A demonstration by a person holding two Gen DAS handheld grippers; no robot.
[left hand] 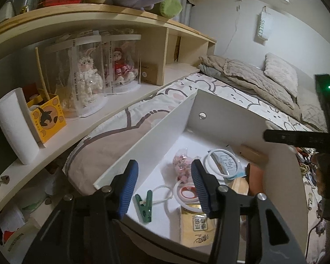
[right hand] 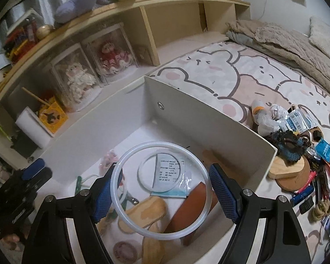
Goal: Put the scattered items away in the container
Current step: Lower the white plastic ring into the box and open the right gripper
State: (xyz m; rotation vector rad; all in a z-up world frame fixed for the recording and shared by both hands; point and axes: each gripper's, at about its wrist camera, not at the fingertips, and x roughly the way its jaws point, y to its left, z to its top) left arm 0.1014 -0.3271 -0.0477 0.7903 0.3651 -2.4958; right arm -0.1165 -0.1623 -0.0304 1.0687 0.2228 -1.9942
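Jaws of our right gripper (right hand: 165, 194) are clamped across a translucent white ring (right hand: 159, 190), pads at its nine and three o'clock edges, holding it over the white container (right hand: 209, 118). Our left gripper (left hand: 162, 189) hangs with jaws apart and empty above a green clip (left hand: 144, 206). We judge the ring light, thin and springy, so a gentle hold on opposite edges suits.
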